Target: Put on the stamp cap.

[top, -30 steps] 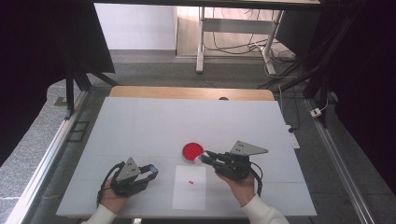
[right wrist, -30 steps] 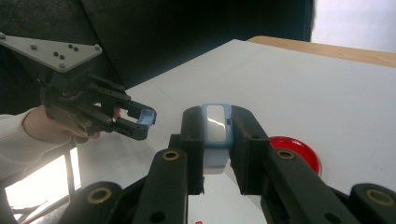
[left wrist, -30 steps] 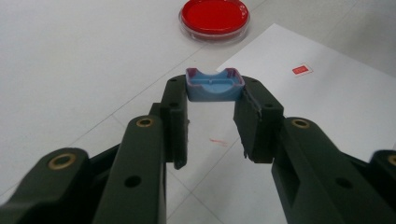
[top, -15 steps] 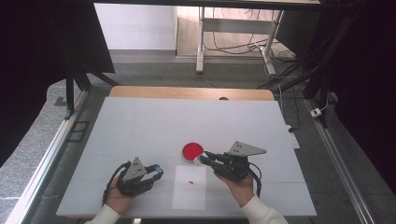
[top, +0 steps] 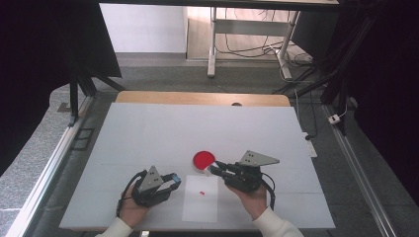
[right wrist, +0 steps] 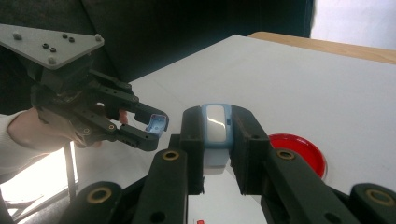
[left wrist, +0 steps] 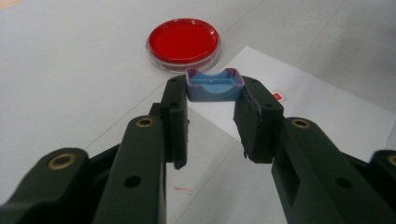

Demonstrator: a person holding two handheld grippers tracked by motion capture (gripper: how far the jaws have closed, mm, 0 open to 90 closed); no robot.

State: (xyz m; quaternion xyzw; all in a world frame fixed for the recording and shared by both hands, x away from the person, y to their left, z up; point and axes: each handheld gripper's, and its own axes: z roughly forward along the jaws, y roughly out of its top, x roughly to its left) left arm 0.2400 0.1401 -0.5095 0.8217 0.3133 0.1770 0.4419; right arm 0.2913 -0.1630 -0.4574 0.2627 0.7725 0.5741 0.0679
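High view: the left gripper (top: 174, 180) sits near the front edge of the desk (top: 148, 133), left of centre, its tips at the left edge of a white paper sheet (top: 200, 205). The right gripper (top: 213, 169) sits right of centre, its tips just beside a red dish (top: 203, 159) and above the sheet's rear edge. A small red mark (top: 201, 192) lies on the sheet between the two grippers. The rear half of the desk, up to the wooden strip (top: 197, 98) at the back edge, and both side margins are bare.

Left gripper view: the jaws are clamped on a small blue cap (left wrist: 215, 85), gripped at the tips, its hollow side facing up. It is held above the corner of the white paper sheet (left wrist: 327, 116). The red dish (left wrist: 183, 41) lies ahead, apart from the cap, with bare desk beyond and to the left.

Right gripper view: the jaws are clamped on a pale blue case (right wrist: 215, 128), held upright between the tips. The left gripper (right wrist: 156, 126), with the blue cap (right wrist: 157, 124), is to the left, near but not touching. The red dish (right wrist: 299, 154) lies to the right, partly behind one jaw. The desk runs bare to the wooden strip (right wrist: 327, 46) at its far edge.
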